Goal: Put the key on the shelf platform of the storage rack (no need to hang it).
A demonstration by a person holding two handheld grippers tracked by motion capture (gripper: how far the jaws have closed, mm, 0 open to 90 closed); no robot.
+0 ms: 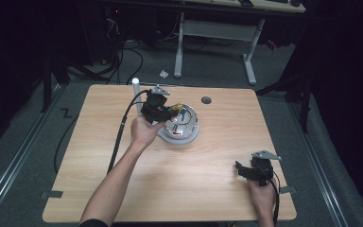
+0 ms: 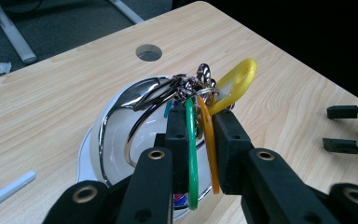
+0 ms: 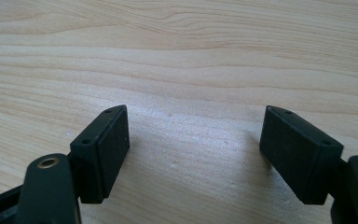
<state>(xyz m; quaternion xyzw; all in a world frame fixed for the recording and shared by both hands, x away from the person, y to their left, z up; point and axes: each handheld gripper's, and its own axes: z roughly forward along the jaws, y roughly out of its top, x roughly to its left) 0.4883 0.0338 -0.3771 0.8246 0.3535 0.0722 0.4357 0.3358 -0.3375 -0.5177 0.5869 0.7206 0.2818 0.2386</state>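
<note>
Nearest, at the table's [image 1: 179, 189] front right corner, the right gripper [image 1: 242, 171] rests with jaws spread wide over bare wood. Farther back, the left gripper [image 2: 200, 140] pinches a bunch of keys [image 2: 198, 88] by green and orange tags, just above a shiny bowl [image 1: 183, 124], possibly on a white saucer.
</note>
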